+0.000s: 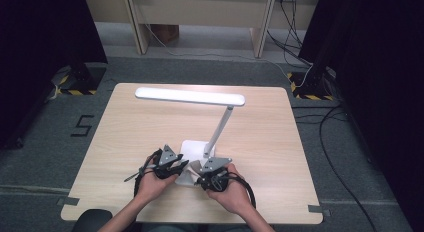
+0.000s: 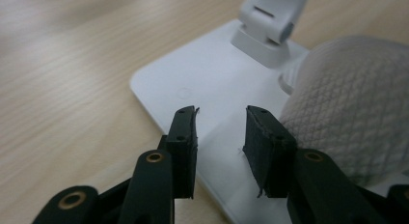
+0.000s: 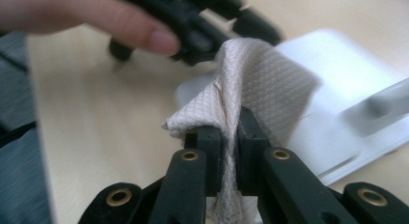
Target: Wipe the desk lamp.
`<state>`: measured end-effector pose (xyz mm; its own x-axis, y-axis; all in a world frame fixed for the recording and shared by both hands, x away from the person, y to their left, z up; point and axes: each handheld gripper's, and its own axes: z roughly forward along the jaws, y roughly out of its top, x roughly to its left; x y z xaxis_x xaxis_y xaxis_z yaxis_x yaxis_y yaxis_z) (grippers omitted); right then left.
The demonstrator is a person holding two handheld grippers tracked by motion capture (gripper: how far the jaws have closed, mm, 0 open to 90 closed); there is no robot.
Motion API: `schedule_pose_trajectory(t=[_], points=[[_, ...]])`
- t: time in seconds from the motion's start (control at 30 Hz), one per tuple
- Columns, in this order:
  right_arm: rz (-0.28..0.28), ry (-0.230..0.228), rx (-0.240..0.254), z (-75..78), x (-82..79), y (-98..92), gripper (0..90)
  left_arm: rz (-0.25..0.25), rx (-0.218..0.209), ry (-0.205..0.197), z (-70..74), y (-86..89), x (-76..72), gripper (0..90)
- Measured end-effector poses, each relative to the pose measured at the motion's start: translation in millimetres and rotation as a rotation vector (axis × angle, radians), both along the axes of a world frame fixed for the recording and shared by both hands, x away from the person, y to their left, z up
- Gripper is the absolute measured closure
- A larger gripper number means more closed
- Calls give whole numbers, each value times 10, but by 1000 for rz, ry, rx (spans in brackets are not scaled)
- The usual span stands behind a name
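Because the light wooden rectangular table [image 1: 150,127] carries the work at its near edge, both hands are brought together there, just in front of the person. On the table stands the white plastic desk lamp [image 1: 210,117], its flat square base [image 2: 202,84] lying toward the near side and its long bar head held out over the middle of the tabletop by a slanted stem.

The left gripper [image 2: 221,125] is held low over the near corner of the base, with its jaws spread apart and nothing between them; this posture is judged to steady the lamp or to wait beside it. The right gripper [image 3: 230,132] is pressed together on a fold of the cream waffle-textured paper towel [image 3: 255,84], which is held against the base, presumably so that the surface can be wiped.

In the high view the towel is largely hidden between the grippers. In the right gripper view the lamp stem and base are blurred, and whether the towel touches the base cannot be determined. The left hand [image 3: 96,16] is cut off at the frame edge.
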<state>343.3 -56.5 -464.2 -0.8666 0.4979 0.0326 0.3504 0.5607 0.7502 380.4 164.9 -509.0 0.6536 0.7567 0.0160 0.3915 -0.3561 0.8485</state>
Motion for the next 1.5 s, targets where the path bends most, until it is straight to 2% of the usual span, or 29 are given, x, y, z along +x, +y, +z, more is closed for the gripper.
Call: schedule_pose_trajectory(t=[0.03, 0.13, 0.2, 0.3, 0.37, 0.47, 0.63, 0.7, 0.8, 0.87, 0.97, 1.03, 1.13, 1.27, 1.37, 1.5], points=[[-27, -25, -5, 39, 30, 3, 842, 12, -10, -8, 28, 34, 7, 639], [-86, -77, 20, 116, 182, 58, 841, 43, -18, -17, 72, 127, 14, 634], [-119, -121, -5, 122, 292, 134, 840, 55, -20, -16, 71, 170, 11, 631], [-176, -157, -28, 69, 424, 265, 840, 61, -19, -18, 72, 197, 4, 627], [-194, -171, -51, 12, 475, 343, 839, 62, -20, -24, 84, 210, 5, 620], [-188, -155, -59, -59, 489, 396, 840, 63, -21, -34, 141, 243, -6, 572], [-195, -149, -60, -38, 471, 311, 839, 43, -30, -50, 326, 307, -60, 468], [-200, -135, -49, -18, 482, 257, 840, 10, -21, -62, 433, 313, -100, 438], [-192, -113, -38, -7, 500, 200, 839, -74, 11, -88, 565, 252, -132, 400], [-169, -100, -31, 5, 506, 180, 839, -130, 30, -91, 614, 185, -110, 381], [-151, -76, -3, 48, 506, 145, 838, -199, 49, -75, 621, 105, -5, 344], [-131, -61, 24, 77, 512, 120, 838, -217, 60, -65, 606, 89, 88, 327], [-117, -62, 39, 106, 500, 87, 837, -236, 74, -74, 599, 87, 176, 328], [-107, -52, 52, 116, 491, 63, 837, -328, 107, -44, 560, 26, 171, 325], [-107, -60, 50, 123, 483, 62, 836, -350, 120, -39, 548, -22, 150, 312], [-100, -61, 49, 137, 476, 71, 834, -355, 146, -49, 540, -62, 162, 326]])
